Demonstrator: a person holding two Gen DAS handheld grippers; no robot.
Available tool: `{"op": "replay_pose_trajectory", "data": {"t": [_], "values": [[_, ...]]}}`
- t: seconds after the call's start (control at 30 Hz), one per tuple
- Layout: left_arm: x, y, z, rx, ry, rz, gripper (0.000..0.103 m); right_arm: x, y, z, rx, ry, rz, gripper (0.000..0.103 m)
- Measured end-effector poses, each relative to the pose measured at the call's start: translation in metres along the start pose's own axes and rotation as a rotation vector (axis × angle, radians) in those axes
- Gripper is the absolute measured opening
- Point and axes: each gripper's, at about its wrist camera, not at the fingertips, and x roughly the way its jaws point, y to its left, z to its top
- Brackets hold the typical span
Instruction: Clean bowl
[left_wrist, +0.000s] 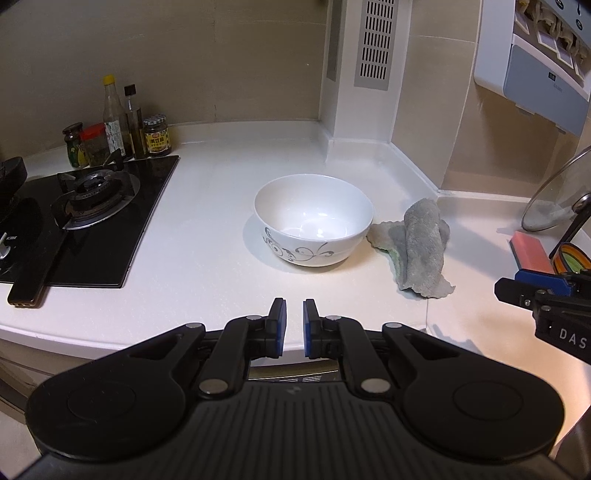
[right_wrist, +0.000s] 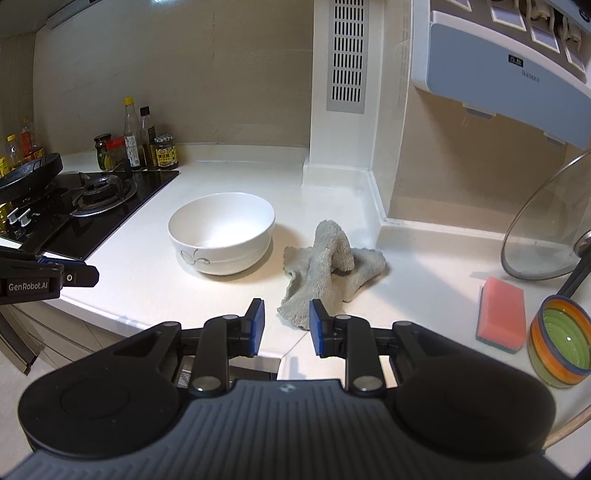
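A white bowl with a grey scroll pattern stands upright on the white counter; it also shows in the right wrist view. A crumpled grey cloth lies just right of it, apart from the bowl, and shows in the right wrist view. My left gripper is over the counter's front edge, short of the bowl, its jaws a narrow gap apart and empty. My right gripper is open and empty, just in front of the cloth's near corner.
A black gas hob with a pan handle lies left. Sauce bottles and jars stand behind it. A pink sponge, a striped cup and a glass lid are at the right.
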Motion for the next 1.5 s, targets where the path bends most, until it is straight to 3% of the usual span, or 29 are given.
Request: {"op": "replay_pose_trajectory", "data": {"t": [0.8,1.5], "values": [[0.009,0.016,-0.003,0.046,0.018,-0.04,0.009,0.007,0.007,-0.002,0.003,0.014,0.003,0.022],[0.045,0.014,0.003,0.101,0.073,-0.1,0.009,0.026,-0.007,-0.004,0.036,0.043,-0.031,0.022]]}}
